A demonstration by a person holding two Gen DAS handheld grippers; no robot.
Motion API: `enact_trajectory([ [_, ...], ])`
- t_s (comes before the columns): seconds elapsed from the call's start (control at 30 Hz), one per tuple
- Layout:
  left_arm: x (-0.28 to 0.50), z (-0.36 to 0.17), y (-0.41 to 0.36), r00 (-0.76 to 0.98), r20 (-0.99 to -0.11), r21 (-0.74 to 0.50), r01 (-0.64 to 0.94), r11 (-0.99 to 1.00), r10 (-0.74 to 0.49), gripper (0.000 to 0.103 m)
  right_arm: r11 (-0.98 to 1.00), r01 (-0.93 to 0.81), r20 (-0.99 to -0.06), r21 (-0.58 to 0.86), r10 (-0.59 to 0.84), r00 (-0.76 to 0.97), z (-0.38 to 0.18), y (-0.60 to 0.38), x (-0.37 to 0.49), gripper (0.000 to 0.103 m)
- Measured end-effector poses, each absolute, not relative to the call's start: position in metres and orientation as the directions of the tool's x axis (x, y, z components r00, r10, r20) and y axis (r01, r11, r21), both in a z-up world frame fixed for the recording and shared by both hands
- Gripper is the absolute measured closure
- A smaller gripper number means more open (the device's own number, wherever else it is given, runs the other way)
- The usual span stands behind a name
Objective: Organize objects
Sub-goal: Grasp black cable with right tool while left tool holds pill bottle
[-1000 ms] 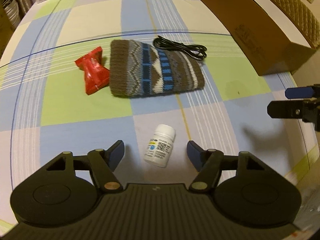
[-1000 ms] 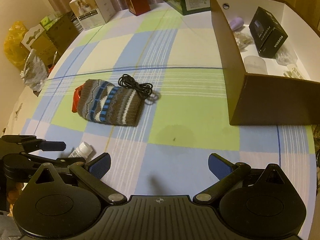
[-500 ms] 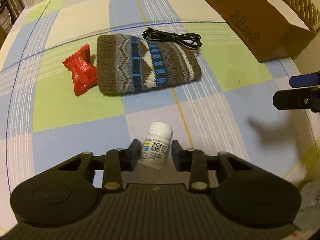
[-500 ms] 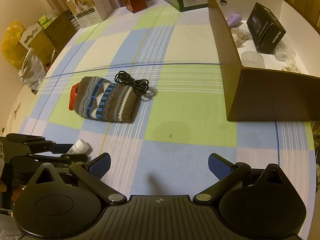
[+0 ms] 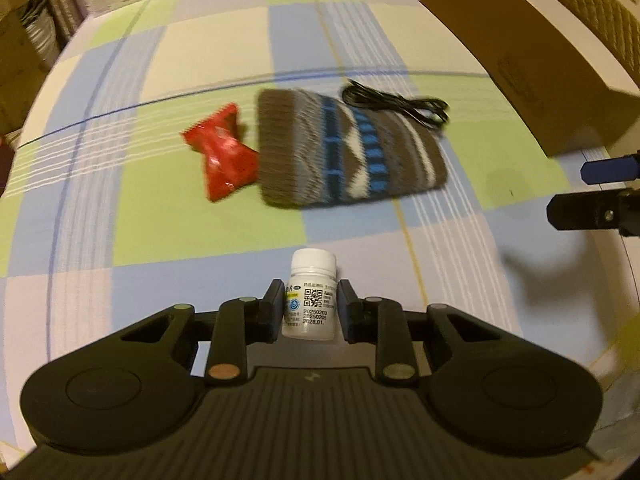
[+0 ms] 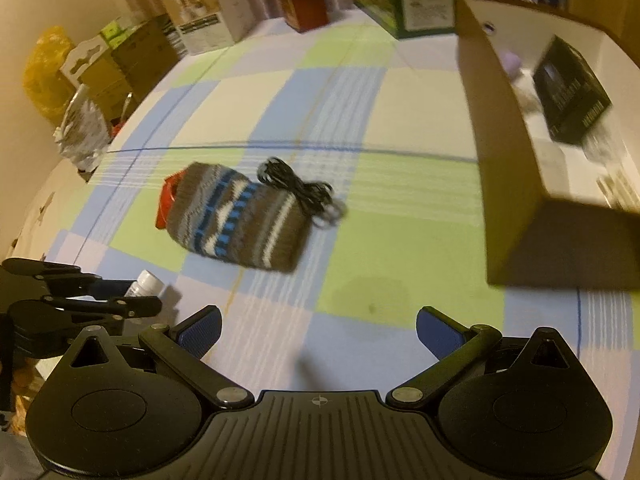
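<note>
In the left wrist view, nearest to the camera, the left gripper (image 5: 309,306) has its jaws closed on the small white plastic pill bottle with a printed label (image 5: 310,294), one pad at each side of the body, the white cap pointing forward. The right wrist view shows the same bottle (image 6: 145,283) only as a cap and a bit of body behind the black arms of the left gripper (image 6: 120,296), so the label cannot be read there. The right gripper (image 6: 318,330) has its jaws wide apart with nothing between them, above the checked blue, green and lilac cloth of the surface (image 6: 384,248). Further on lies the brown knitted pouch with blue and white pattern (image 5: 348,152). The red crinkled foil snack packet (image 5: 222,156) touches its left end; from the right wrist only a red edge (image 6: 165,204) shows behind the pouch (image 6: 240,216). The coiled black cable (image 5: 396,106) lies at the far right corner of the pouch. Far right stands the open brown cardboard box (image 6: 516,184); only the right wrist view looks inside it, where a black rectangular carton (image 6: 570,90) lies, the other contents being too blurred to tell.
</note>
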State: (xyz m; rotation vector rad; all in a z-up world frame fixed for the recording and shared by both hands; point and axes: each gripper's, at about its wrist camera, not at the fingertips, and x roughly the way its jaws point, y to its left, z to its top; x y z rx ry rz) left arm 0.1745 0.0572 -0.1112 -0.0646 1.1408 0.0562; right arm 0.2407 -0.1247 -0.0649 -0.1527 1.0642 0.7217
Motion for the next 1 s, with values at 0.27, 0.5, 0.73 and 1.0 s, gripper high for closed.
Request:
enact_trajectory([
  [0.27, 0.177, -0.089, 0.086, 0.459, -0.887, -0.028, -0.172, 0.985, 0.055, 0.080, 0.695, -0.702, -0.777, 0.153, 0.523, 0.349, -0.063, -0.088, 0.272, 0.025],
  [0.5, 0.191, -0.079, 0.102, 0.482, -0.874, -0.046, -0.211, 0.976, 0.063, 0.080, 0.611, -0.783, -0.783, 0.116, 0.541, 0.306, -0.089, -0.053, 0.307, 0.054],
  [0.73, 0.211, -0.081, 0.111, 0.482, -0.874, -0.058, -0.225, 0.973, 0.059, 0.080, 0.545, -0.833, -0.827, 0.095, 0.509, 0.240, -0.119, -0.028, 0.322, 0.063],
  [1.0, 0.227, -0.084, 0.115, 0.474, -0.879, -0.064, -0.222, 0.973, 0.050, 0.080, 0.657, -0.748, -0.846, 0.094, 0.449, 0.287, -0.131, -0.035, 0.348, 0.086],
])
